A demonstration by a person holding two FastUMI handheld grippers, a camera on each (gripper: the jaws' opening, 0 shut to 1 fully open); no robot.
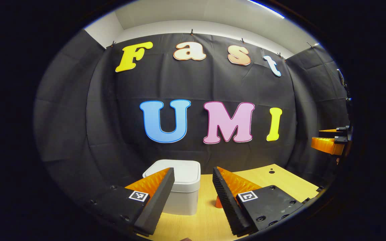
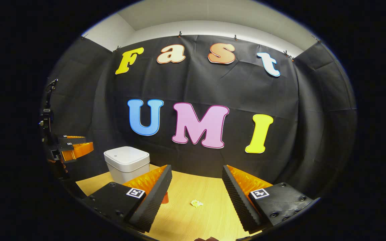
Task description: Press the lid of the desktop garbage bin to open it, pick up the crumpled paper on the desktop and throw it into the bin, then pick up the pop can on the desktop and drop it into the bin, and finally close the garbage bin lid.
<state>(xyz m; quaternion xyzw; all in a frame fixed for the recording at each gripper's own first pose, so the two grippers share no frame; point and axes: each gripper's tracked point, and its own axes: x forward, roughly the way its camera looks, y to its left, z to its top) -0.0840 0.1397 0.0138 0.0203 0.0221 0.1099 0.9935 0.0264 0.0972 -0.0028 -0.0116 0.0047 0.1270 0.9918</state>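
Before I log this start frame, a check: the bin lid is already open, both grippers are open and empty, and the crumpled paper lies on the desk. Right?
Not quite: the bin lid is shut, flat on top in the right gripper view. The rest holds: left gripper and right gripper are open and empty, crumpled paper on the desk.

the left gripper [image 1: 193, 201] has two wedge-shaped fingers with ribbed inner pads [image 1: 224, 197], each on a dark plate studded with round screws and bearing a square black-and-white marker at 5 and 7 o'clock. the right gripper [image 2: 196, 195] is built alike.
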